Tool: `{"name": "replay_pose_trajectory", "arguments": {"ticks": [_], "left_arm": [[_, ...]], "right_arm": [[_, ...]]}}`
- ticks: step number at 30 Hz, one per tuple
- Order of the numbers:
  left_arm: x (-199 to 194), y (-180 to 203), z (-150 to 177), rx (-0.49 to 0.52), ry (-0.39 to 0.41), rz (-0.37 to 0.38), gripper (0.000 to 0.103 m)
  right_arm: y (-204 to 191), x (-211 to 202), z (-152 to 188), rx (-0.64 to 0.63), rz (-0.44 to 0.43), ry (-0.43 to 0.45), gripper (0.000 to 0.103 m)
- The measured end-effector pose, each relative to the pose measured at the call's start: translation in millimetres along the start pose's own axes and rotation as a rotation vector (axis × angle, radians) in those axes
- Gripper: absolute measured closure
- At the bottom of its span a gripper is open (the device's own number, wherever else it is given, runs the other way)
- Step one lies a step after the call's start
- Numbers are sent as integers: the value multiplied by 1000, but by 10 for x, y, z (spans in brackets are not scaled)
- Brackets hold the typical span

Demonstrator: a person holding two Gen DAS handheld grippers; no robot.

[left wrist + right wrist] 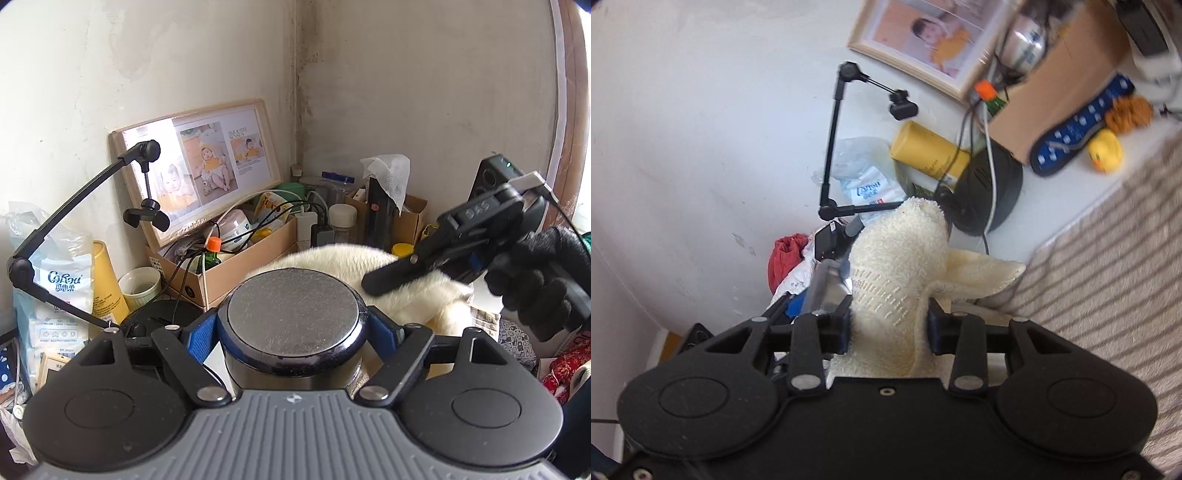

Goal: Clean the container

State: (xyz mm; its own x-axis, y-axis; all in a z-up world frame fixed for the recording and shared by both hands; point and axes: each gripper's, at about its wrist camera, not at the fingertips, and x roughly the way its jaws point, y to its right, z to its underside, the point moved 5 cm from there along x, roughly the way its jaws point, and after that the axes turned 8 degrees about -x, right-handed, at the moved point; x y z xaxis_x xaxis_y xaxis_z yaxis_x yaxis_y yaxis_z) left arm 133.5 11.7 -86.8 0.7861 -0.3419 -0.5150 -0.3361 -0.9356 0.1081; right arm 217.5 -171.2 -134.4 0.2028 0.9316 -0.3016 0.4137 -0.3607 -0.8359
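Observation:
My left gripper (293, 332) is shut on a steel container (291, 314). Its blue pads press both sides, and the container's brushed round end faces the camera. A cream towel (424, 299) lies behind and to the right of the container, touching its far rim. My right gripper (373, 286), held by a black-gloved hand (535, 280), comes in from the right over the towel. In the right wrist view that gripper (889, 328) is shut on the bunched towel (901, 251), which sticks up past the pads. The container (829, 288) shows just left of the towel.
A framed photo sheet (195, 166) leans in the wall corner behind a cardboard box (236, 269) full of cables and bottles. A black jointed holder arm (74, 206), a yellow tube (107, 280) and a tissue pack (62, 295) stand left. Striped fabric (1108, 277) and a rubber duck (1104, 149) lie right.

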Motion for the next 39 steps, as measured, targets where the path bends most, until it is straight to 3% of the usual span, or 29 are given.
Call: {"name": "replay_pose_trajectory", "arguments": {"ticks": [6, 18, 27, 32, 39], "left_arm": [[-2, -6, 1, 0, 6, 2, 21], [-51, -50, 30, -2, 24, 26, 21], [-83, -88, 44, -17, 38, 35, 21], [-77, -82, 44, -14, 38, 38, 21], [-73, -88, 42, -17, 35, 39, 21]], "right_arm": [[-211, -71, -79, -67, -2, 17, 66], [-482, 67, -156, -288, 61, -66, 66], [-53, 128, -95, -88, -68, -51, 66], [289, 221, 176, 41, -49, -85, 65], [502, 353, 385, 84, -32, -138, 65]]}}
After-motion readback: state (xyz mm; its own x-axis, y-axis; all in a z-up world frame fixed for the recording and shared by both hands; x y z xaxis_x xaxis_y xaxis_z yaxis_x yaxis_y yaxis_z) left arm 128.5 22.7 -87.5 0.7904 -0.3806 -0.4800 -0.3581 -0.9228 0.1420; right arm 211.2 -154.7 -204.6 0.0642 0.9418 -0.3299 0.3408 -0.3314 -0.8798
